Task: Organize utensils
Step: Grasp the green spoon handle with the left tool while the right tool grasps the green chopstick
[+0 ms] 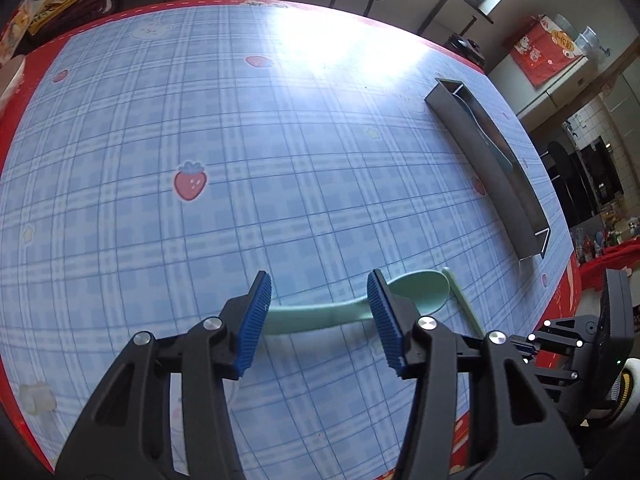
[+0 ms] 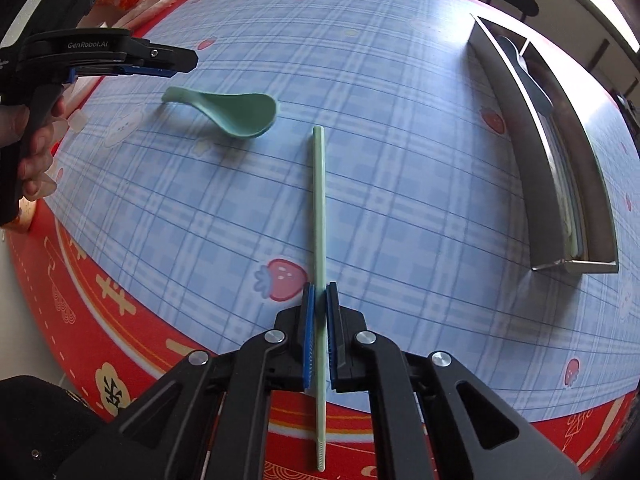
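Blue plaid tablecloth [image 2: 380, 100] with strawberries, red border, steel tray [image 2: 560, 168] far right. We see the left gripper [image 1: 320, 312] half apart, straddling the green spoon [image 1: 320, 316] handle (pads not pressing yet, we judge). To do this well: centre on the handle, close squarely so it won't pivot. Right gripper [image 2: 319, 332] is clamped together on the green chopstick [image 2: 319, 200], gripped near its back end; lift level, then lay it in the tray beside the blue spoon [image 2: 528, 80].

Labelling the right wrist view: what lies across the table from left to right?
Left hand-held gripper → green spoon → green chopstick, pinched by the right hand-held gripper → metal tray.
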